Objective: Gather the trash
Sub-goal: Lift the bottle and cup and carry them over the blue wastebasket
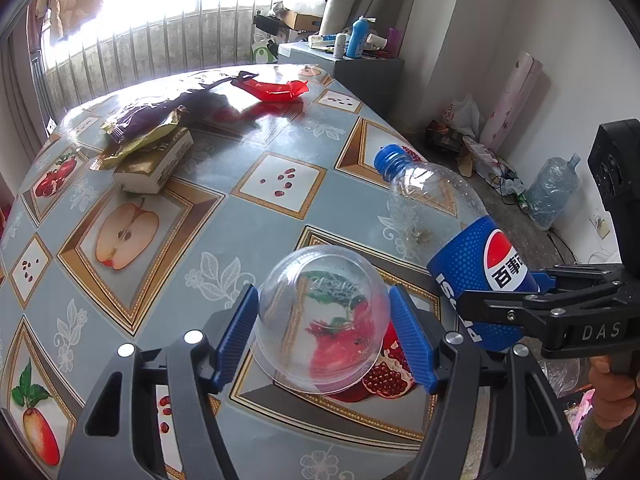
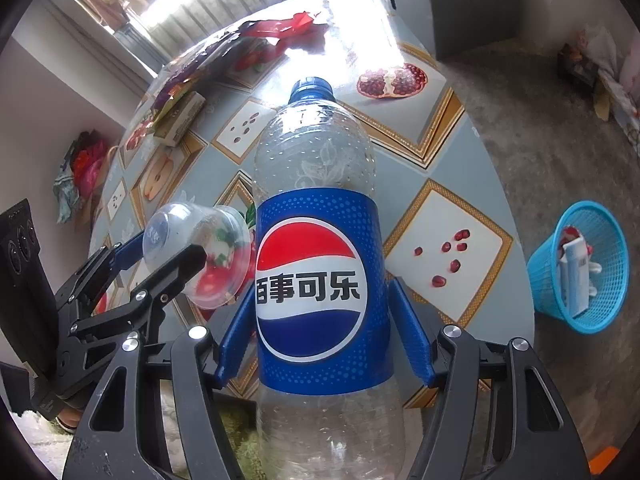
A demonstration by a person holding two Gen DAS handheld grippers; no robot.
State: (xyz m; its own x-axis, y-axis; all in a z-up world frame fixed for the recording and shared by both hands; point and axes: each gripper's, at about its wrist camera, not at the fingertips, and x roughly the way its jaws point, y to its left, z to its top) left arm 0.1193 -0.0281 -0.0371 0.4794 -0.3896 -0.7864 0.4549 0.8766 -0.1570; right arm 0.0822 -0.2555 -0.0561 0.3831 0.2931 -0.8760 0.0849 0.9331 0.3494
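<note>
A clear plastic cup (image 1: 324,320) is clamped upside down between the blue pads of my left gripper (image 1: 323,290), just above the fruit-patterned table (image 1: 240,248). An empty Pepsi bottle (image 2: 316,168) with a blue cap and blue label is gripped at the label by my right gripper (image 2: 322,282), neck pointing away and tilted over the table. In the left wrist view the bottle (image 1: 436,200) and the right gripper (image 1: 508,292) are close on the right. Seen from the right wrist, the left gripper (image 2: 168,248) with the cup (image 2: 216,240) is at the left.
A red wrapper (image 1: 272,88), a purple snack bag (image 1: 160,116) and a gold-and-white carton (image 1: 156,164) lie at the table's far side. A blue mesh basket (image 2: 580,300) holding trash stands on the floor right of the table. A grey cabinet (image 1: 360,68) stands beyond.
</note>
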